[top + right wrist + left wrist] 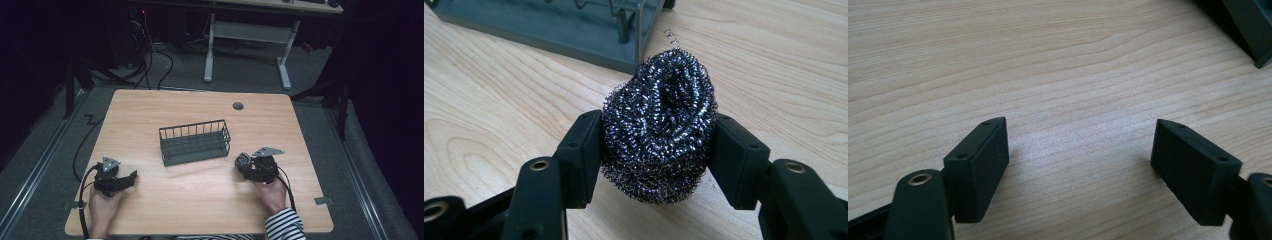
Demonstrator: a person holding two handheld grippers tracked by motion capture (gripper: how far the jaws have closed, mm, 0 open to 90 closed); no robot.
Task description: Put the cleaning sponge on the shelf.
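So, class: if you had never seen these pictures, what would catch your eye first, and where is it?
First, the shiny steel-wool scourer, squeezed between the jaws of the right gripper on the table's right side. Next, the dark wire basket standing mid-table, just beyond the scourer and apart from it. On the left, the left gripper rests with its jaws wide open over bare wood.

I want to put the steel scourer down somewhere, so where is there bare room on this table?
Bare wood lies between the left gripper and the right gripper, in front of the wire basket. More runs behind the basket up to the grommet hole. The basket itself looks empty. It is tight only where the scourer sits clamped near the basket's corner.
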